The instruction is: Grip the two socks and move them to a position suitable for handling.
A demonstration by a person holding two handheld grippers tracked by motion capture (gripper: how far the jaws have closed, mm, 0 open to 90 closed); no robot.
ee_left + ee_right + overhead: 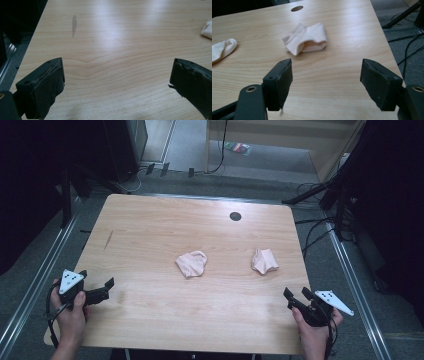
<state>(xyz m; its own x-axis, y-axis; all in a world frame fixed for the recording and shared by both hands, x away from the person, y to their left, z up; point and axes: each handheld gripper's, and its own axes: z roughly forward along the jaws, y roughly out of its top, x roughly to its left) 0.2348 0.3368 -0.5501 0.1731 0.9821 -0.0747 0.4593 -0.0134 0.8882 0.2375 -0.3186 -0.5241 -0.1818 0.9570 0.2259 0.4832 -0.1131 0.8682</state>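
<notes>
Nearest the camera, at the near edge of the desk (150, 320), two hands come in from below, each holding a gripper. At the near left corner, the left gripper (102, 290) lies low over the wood with its fingers (47, 87) spread wide and nothing between them; in the left gripper view only bare wood shows in the gap, with a grey scuff mark (74, 25) farther off toward the left edge. At the near right corner, the right gripper (298, 296) also has its fingers (280, 82) well apart and grips nothing, pointing across the desk toward the far edge.

Farther in, two pale pink crumpled cloths lie on the desk, well apart from each other and from both grippers. One cloth (192, 264) sits about mid-desk; the other cloth (264, 260) lies nearer the right edge, ahead of the right gripper. Beyond them, close to the far edge, is a dark round hole (235, 216) in the desk.
</notes>
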